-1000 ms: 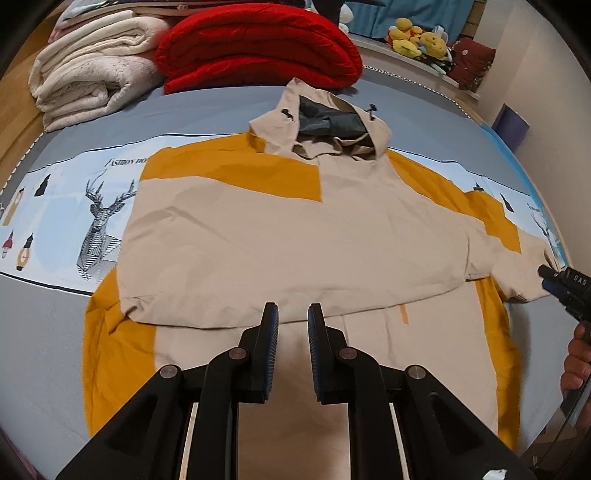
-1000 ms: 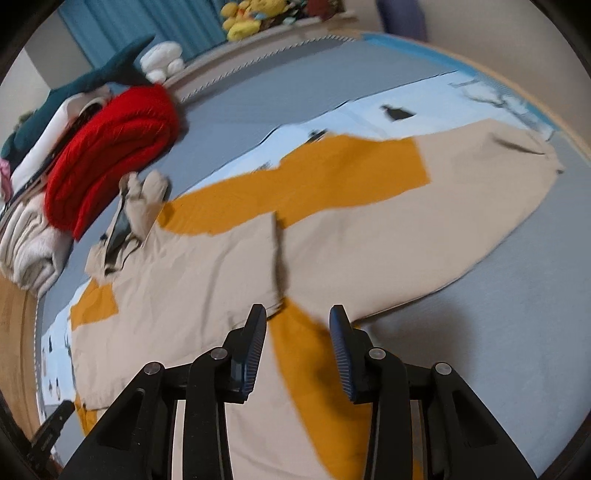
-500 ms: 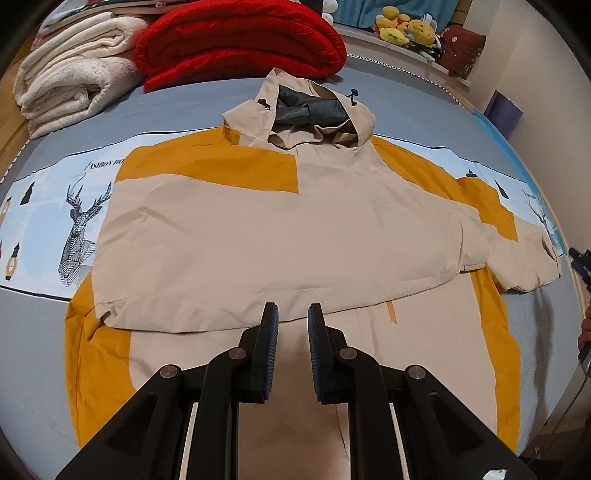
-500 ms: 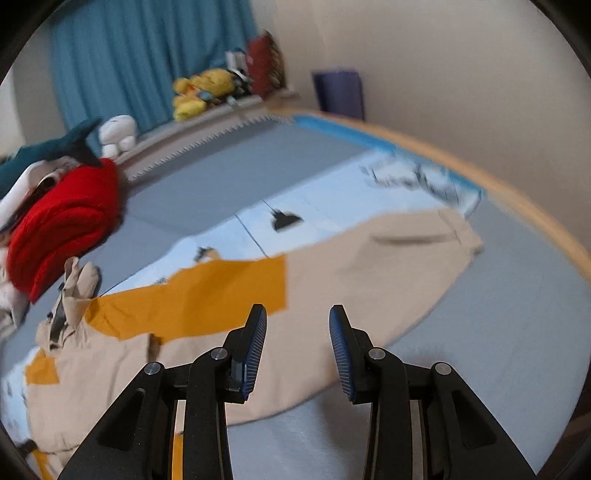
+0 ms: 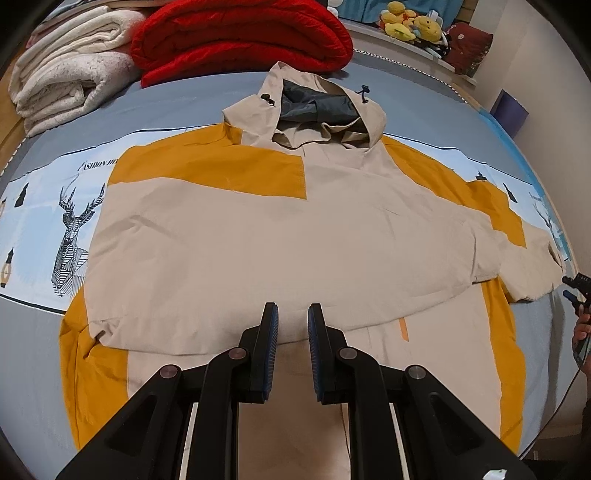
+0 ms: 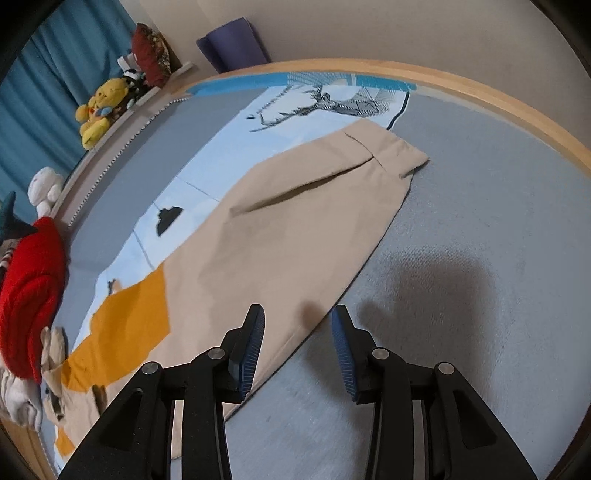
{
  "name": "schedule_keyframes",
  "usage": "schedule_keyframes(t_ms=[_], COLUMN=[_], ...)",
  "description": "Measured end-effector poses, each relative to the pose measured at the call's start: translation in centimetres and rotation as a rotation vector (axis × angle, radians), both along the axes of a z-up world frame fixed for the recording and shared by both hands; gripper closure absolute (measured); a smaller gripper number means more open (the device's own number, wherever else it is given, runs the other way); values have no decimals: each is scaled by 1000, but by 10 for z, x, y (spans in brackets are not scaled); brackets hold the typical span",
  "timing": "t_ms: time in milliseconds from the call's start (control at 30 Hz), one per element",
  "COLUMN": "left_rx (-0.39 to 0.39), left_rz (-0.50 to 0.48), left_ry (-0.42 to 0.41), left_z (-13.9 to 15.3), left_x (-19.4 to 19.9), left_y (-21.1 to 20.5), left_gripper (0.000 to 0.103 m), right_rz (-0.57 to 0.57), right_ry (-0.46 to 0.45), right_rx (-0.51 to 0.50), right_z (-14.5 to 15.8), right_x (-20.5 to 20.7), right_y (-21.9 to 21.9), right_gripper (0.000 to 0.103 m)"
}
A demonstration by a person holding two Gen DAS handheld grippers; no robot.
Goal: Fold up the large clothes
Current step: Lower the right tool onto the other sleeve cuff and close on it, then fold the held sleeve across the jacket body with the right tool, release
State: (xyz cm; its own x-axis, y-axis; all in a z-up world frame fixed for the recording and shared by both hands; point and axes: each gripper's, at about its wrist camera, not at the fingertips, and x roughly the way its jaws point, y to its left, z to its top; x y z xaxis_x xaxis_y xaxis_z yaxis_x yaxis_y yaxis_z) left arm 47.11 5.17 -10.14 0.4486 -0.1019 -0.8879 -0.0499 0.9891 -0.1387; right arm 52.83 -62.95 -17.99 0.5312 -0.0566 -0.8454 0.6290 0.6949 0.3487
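Note:
A beige and mustard hooded jacket [image 5: 277, 240] lies flat on the bed, hood [image 5: 314, 107] at the far end. One sleeve is folded across its chest. My left gripper [image 5: 291, 310] hovers over the lower front, its jaws a narrow gap apart with nothing between them. The other sleeve [image 6: 306, 229] stretches out to its cuff [image 6: 399, 155] in the right wrist view. My right gripper [image 6: 297, 312] hangs over that sleeve's near edge; its jaws are opening and hold nothing. The right gripper [image 5: 576, 291] also shows at the left wrist view's right edge, with a hand behind it.
A red blanket [image 5: 240, 40] and a folded white blanket [image 5: 70, 74] lie beyond the hood. Plush toys [image 5: 413, 22] sit on the ledge. The sheet carries a deer print [image 5: 70, 229]. A wooden bed edge [image 6: 517, 107] curves past the cuff, with bare grey sheet [image 6: 480, 240] beside the sleeve.
My right gripper swept from the jacket's body out along the sleeve toward the cuff, rolling as it went, and its jaws widened a little. The left gripper edged slightly forward over the jacket.

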Motion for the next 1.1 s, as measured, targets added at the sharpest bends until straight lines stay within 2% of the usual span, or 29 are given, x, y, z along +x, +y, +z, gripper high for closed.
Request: schedule_keyframes(t_ms=[300, 400, 433, 467, 500, 600, 733, 867, 967, 1100], left_rx=[-1, -1, -1, -3, -3, -8, -15, -21, -40, -62], left_rz=[-1, -4, -3, -2, 0, 5, 7, 23, 48, 79], left_ry=[12, 13, 13, 12, 11, 7, -7, -18, -28, -48], left_z=[-6, -7, -7, -7, -6, -4, 3, 10, 17, 27], left_x=[7, 8, 8, 8, 8, 7, 4, 1, -1, -7], left_y=[0, 1, 1, 2, 3, 5, 8, 17, 28, 44], left_gripper=[89, 89, 89, 89, 89, 89, 89, 89, 89, 89], right_rz=[-52, -70, -72, -77, -81, -124, -75, 17, 139, 391], right_ry=[59, 37, 35, 33, 30, 5, -85, -209, -312, -443], right_rx=[59, 70, 61, 55, 56, 35, -146, -256, -296, -307], right_z=[-39, -45, -45, -45, -45, -38, 10, 69, 112, 156], right_x=[11, 13, 15, 16, 16, 13, 22, 31, 36, 33], right_y=[-18, -25, -25, -25, -25, -23, 8, 57, 117, 231], right_gripper=[63, 64, 68, 87, 95, 100, 101, 101, 101, 101])
